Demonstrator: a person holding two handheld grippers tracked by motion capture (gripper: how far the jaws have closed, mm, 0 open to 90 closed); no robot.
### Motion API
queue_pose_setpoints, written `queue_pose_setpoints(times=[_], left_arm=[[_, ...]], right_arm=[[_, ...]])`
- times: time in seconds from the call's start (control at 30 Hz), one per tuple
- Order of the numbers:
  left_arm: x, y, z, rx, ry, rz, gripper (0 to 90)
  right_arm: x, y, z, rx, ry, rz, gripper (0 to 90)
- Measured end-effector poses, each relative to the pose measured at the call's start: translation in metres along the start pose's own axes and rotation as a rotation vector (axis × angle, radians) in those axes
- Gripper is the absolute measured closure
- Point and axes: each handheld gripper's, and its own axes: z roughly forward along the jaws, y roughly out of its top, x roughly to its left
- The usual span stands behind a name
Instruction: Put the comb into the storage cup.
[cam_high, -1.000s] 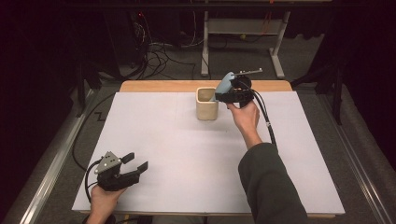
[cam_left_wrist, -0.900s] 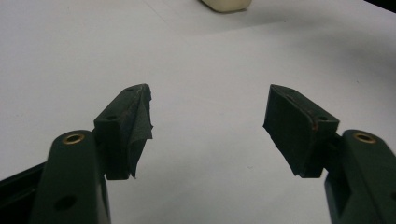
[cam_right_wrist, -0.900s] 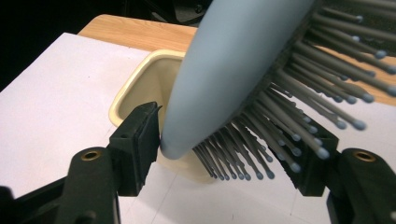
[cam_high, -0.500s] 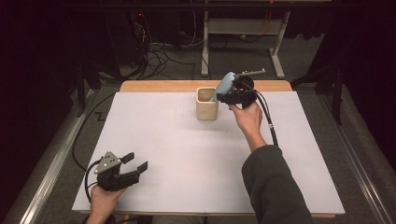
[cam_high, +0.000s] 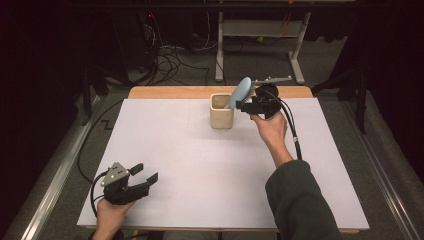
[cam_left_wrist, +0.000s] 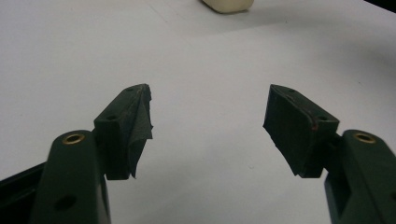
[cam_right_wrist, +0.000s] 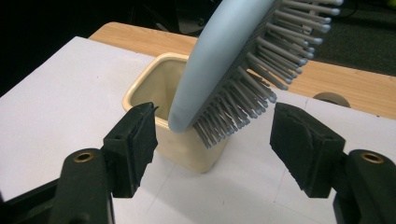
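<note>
White table, brush placed in the cup.

On its far side the cream cup holds a blue hairbrush leaning on its rim; the right claw has just been opening, pads off the brush. Only pulling back is left, I think. The left claw rests open, empty.

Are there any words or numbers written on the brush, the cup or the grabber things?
None: no words, numbers or signs can be read.
The light blue hairbrush is plain.
The cream cup is plain.
The right gripper and left gripper carry no label.
The white table cover has only faint pencil-like lines, no text.
</note>
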Motion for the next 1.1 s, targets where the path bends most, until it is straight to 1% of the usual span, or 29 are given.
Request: queue_pose_setpoints(times=[0.57,0.8,1.1], left_arm=[[0.001,0.000,0.000,-0.001,0.003,-0.005,32.5],[0.001,0.000,0.000,-0.002,0.004,-0.005,32.5],[0.001,0.000,0.000,-0.003,0.004,-0.007,32.6]], right_arm=[[-0.009,-0.009,-0.014,-0.013,0.003,-0.007,32.1],[-0.009,-0.011,-0.018,-0.021,0.007,-0.011,32.1],[-0.009,-0.013,-0.025,-0.036,0.011,-0.031,31.7]])
